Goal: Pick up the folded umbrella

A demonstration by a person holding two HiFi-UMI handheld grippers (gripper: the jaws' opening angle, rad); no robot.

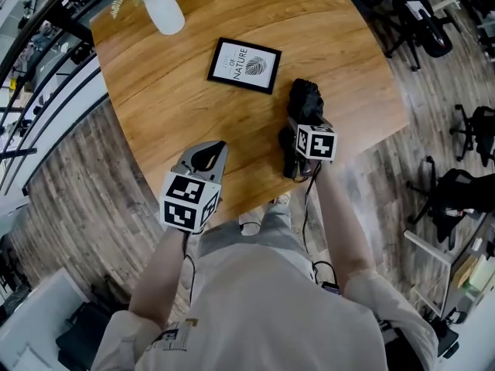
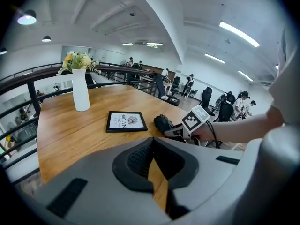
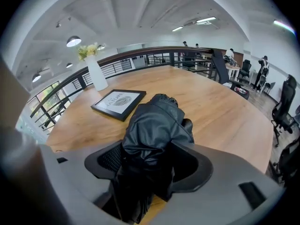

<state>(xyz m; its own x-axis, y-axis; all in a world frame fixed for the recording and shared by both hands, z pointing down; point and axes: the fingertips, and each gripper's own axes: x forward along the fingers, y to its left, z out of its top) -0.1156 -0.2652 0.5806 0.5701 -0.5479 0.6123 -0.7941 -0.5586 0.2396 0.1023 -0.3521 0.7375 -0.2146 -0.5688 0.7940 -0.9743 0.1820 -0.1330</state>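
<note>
The folded black umbrella (image 1: pixel 304 99) lies on the wooden table (image 1: pixel 170 107) near its front right part. My right gripper (image 1: pixel 298 130) stands over the umbrella's near end. In the right gripper view the umbrella (image 3: pixel 154 125) runs between the wide-spread jaws of the right gripper (image 3: pixel 150 165), and the ribbed left pad (image 3: pixel 110 161) shows bare beside it. My left gripper (image 1: pixel 210 151) hovers at the table's front edge, left of the umbrella, with its jaw tips together and nothing in them. From the left gripper (image 2: pixel 152 146) view the umbrella (image 2: pixel 162 123) sits ahead to the right.
A framed print (image 1: pixel 244 65) lies behind the umbrella, and a white vase of flowers (image 1: pixel 164 10) stands at the far left corner. A black railing (image 1: pixel 31 91) runs left of the table. Office chairs (image 1: pixel 464 137) stand on the floor to the right.
</note>
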